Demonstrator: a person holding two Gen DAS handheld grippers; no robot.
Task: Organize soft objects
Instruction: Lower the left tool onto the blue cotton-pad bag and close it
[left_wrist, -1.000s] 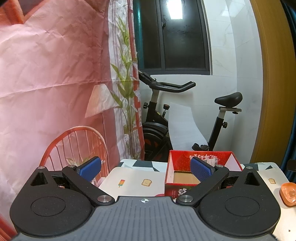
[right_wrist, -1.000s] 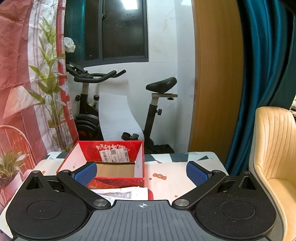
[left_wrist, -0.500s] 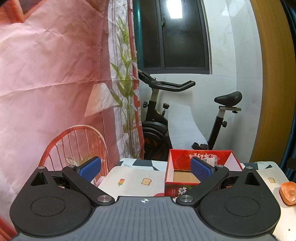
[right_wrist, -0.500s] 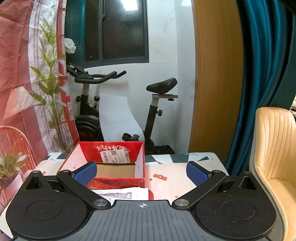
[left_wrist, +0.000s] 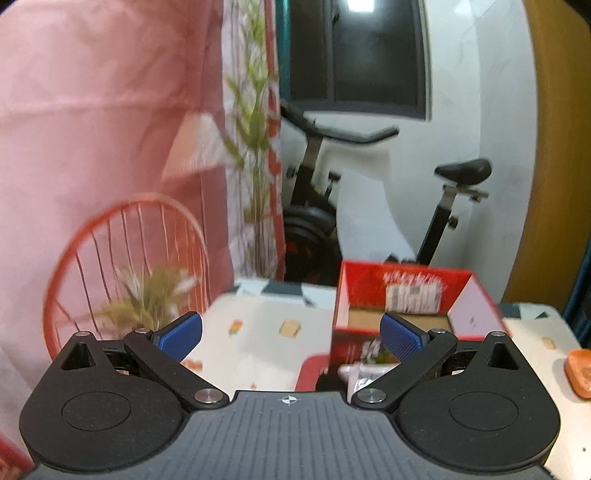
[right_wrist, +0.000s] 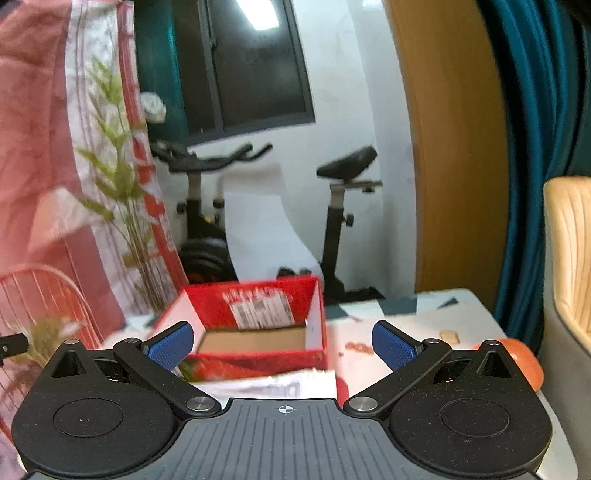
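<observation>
An open-topped red cardboard box (right_wrist: 258, 325) is set on the patterned table (left_wrist: 258, 332), apparently as the bin for soft things. Beside the box, a crinkled packet (right_wrist: 280, 384) and an orange soft object (right_wrist: 517, 363) are seen lying. The left gripper (left_wrist: 290, 334) and right gripper (right_wrist: 282, 341) are held spread wide and empty before the box.

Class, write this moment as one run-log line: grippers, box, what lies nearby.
left gripper: open, empty | right gripper: open, empty | red box: open-topped, on table, looks empty | orange object: right of box
</observation>
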